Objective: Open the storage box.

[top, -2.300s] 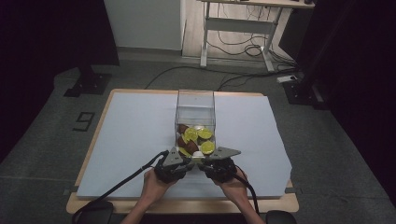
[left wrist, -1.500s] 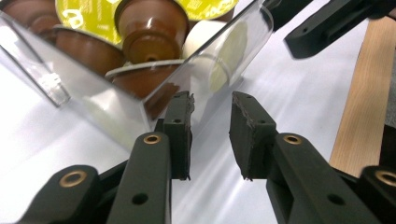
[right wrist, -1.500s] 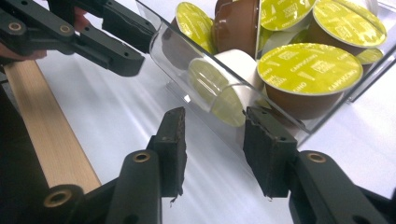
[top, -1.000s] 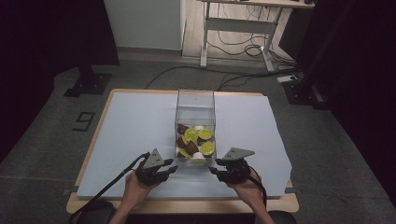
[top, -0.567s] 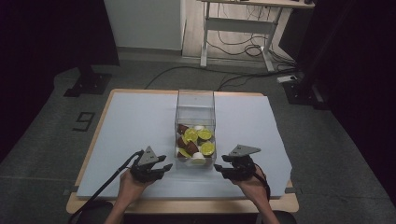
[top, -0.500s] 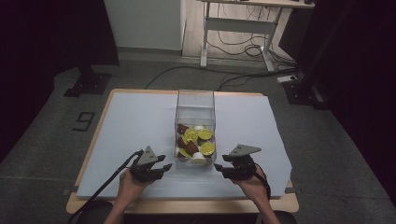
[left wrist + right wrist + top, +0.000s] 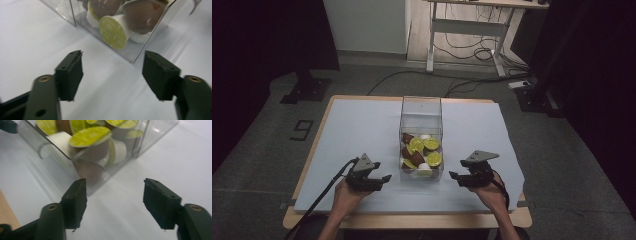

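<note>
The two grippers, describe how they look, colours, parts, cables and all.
Both are black handheld tools. Each gripper, left and right, carries a grey three-cornered plate on top and ends in two chunky black jaws with brass-coloured rivets. A black cable trails from the left one. The forearms show no sleeves.

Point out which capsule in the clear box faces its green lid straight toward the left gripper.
The white-bodied capsule lying on its side against the clear box's near wall; its neighbours show brown sides instead.

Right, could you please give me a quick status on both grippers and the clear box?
Left gripper open, empty. Right gripper open, empty. Clear box upright between them on the white sheet, holding green-lidded capsules. Nothing in the way.
</note>
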`<action>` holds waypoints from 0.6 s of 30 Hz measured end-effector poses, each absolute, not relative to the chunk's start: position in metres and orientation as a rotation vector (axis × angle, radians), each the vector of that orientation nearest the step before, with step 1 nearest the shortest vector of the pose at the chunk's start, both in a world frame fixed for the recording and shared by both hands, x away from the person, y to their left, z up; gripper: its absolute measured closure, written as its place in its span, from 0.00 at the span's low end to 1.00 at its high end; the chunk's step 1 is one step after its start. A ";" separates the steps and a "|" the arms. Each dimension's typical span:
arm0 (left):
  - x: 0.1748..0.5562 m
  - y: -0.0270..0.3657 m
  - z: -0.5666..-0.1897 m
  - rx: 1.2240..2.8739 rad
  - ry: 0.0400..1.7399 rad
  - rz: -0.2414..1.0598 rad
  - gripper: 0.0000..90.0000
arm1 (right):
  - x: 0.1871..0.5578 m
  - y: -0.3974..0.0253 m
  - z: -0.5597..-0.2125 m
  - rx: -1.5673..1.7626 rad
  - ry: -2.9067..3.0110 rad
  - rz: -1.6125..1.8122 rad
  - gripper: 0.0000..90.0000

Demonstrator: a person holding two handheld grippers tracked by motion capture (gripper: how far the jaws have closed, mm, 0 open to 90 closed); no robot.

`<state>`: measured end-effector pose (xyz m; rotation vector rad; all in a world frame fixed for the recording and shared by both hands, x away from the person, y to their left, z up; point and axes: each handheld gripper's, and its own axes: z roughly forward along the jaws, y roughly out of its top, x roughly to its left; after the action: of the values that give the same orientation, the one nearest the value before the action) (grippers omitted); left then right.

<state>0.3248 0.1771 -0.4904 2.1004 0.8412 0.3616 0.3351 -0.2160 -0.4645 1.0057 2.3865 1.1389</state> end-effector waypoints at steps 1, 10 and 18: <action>0.326 0.178 -0.492 2.105 0.847 0.366 0.33 | 0.336 -0.218 -0.465 1.010 2.387 1.135 0.38; 0.331 0.183 -0.500 2.145 0.875 0.364 0.18 | 0.342 -0.230 -0.476 1.109 2.356 1.086 0.22; 0.339 0.185 -0.513 2.189 0.934 0.353 0.10 | 0.347 -0.236 -0.491 1.151 2.370 1.027 0.15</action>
<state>0.3390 0.1851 -0.5127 2.1892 0.9340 0.3527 0.3470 -0.2364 -0.4907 1.1509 2.3701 1.0270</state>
